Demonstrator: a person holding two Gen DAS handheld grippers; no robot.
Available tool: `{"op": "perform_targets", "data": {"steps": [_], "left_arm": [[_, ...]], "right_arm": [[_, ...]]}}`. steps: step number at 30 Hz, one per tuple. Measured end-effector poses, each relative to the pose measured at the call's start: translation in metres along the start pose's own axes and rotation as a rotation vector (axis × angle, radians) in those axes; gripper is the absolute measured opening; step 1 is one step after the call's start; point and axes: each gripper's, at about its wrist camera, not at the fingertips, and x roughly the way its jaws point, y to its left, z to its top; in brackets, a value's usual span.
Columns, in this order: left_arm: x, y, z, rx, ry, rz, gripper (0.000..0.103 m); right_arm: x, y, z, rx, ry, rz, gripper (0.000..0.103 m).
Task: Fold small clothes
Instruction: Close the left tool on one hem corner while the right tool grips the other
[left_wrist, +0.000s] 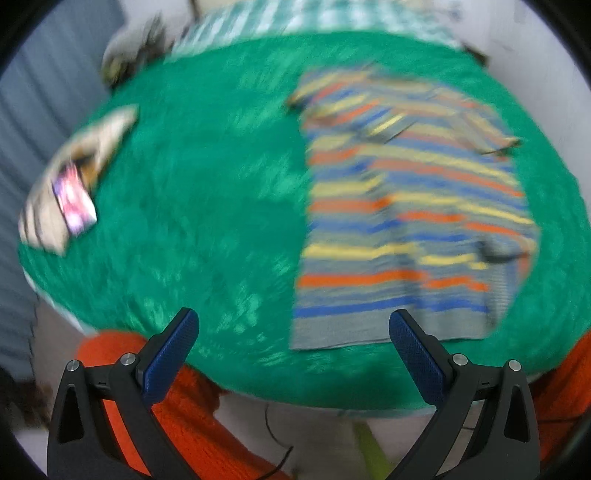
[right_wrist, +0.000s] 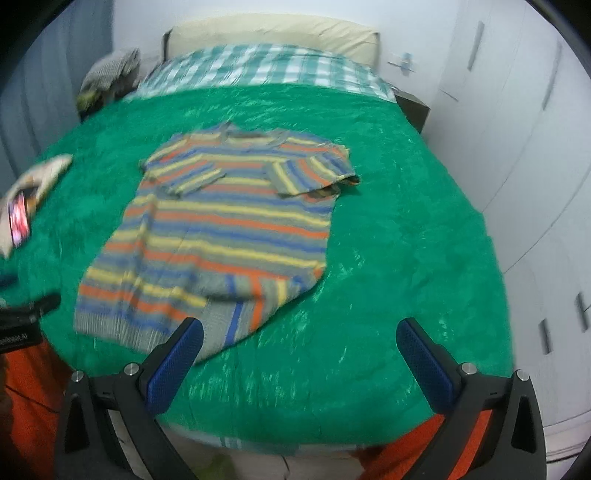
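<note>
My striped sweater (right_wrist: 221, 229) lies flat on the green blanket (right_wrist: 388, 258) covering the bed, both sleeves folded across its chest. My left tongs (left_wrist: 293, 345) and right tongs (right_wrist: 299, 354) are spread wide, empty, above the blanket's near edge. A phone (right_wrist: 18, 221) rests left of the sweater.

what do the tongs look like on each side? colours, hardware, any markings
Both match. The left tongs and the right tongs each have two matte black angular plastic arms with triangular cut-outs, silver round pivot screws at the joints, and blue dimple-textured rubber pads on the inner finger faces. No cables or labels show on the fingers themselves; white lettering on a black body at the right view's left edge is unreadable.
</note>
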Motion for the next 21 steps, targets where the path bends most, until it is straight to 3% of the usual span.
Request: {"op": "perform_targets", "data": {"steps": [3, 6, 10, 11, 12, 13, 14, 15, 17, 21], "left_arm": [[0.053, 0.033, -0.001, -0.106, 0.141, -0.088, 0.102], [0.081, 0.032, -0.002, -0.108, 0.169, -0.158, 0.100], [0.093, 0.013, -0.002, -0.044, 0.127, -0.084, 0.084], [0.089, 0.010, -0.002, -0.043, 0.108, -0.097, 0.071], [0.088, 0.008, -0.003, -0.041, 0.099, -0.109, 0.050], [0.087, 0.004, -0.004, -0.034, 0.091, -0.134, 0.035], [0.086, 0.000, -0.005, -0.022, 0.091, -0.155, 0.002], [0.086, -0.002, -0.005, -0.017, 0.095, -0.161, 0.003], [0.080, 0.000, -0.008, -0.026, 0.080, -0.163, 0.003], [0.060, 0.022, -0.014, -0.097, 0.073, -0.209, 0.002]], "right_arm": [[0.043, -0.018, 0.006, 0.081, 0.107, 0.104, 0.103], [0.078, -0.001, 0.010, 0.103, 0.187, 0.275, 0.103], [0.102, 0.050, 0.014, -0.019, 0.167, 0.332, 0.099], [0.106, 0.064, 0.014, -0.080, 0.155, 0.323, 0.098], [0.113, 0.078, 0.013, -0.148, 0.145, 0.305, 0.094], [0.121, 0.089, 0.010, -0.207, 0.143, 0.292, 0.073], [0.129, 0.092, 0.008, -0.238, 0.159, 0.287, 0.024], [0.137, 0.091, 0.006, -0.240, 0.187, 0.274, 0.005], [0.131, 0.066, 0.007, -0.134, 0.187, 0.303, 0.006], [0.077, -0.005, -0.004, 0.029, 0.162, 0.294, 0.006]]}}
